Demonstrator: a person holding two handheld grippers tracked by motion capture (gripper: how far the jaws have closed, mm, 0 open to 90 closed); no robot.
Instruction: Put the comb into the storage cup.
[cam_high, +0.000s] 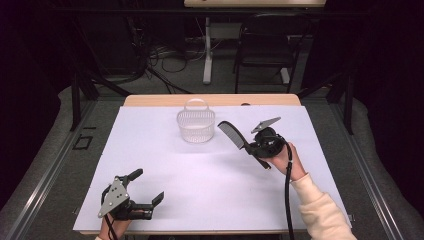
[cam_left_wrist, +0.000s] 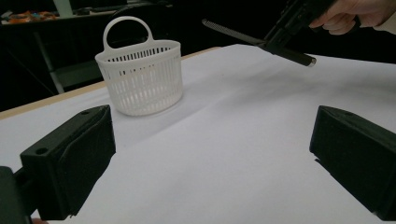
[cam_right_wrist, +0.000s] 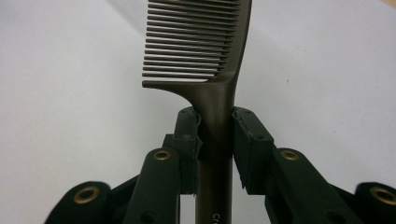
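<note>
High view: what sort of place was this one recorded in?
Probably a lab or workshop set up for recording, not a home: a table with a white cover, dark surroundings, loose cables on the floor behind it, and a folding chair by another desk.

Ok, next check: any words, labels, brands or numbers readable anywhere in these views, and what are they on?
"Cr": pale letters on the handle of the comb, at the bottom edge of the right gripper view; the rest is cut off, so the full word cannot be read.
No text shows on the white basket, the table sheet or either gripper.
</note>
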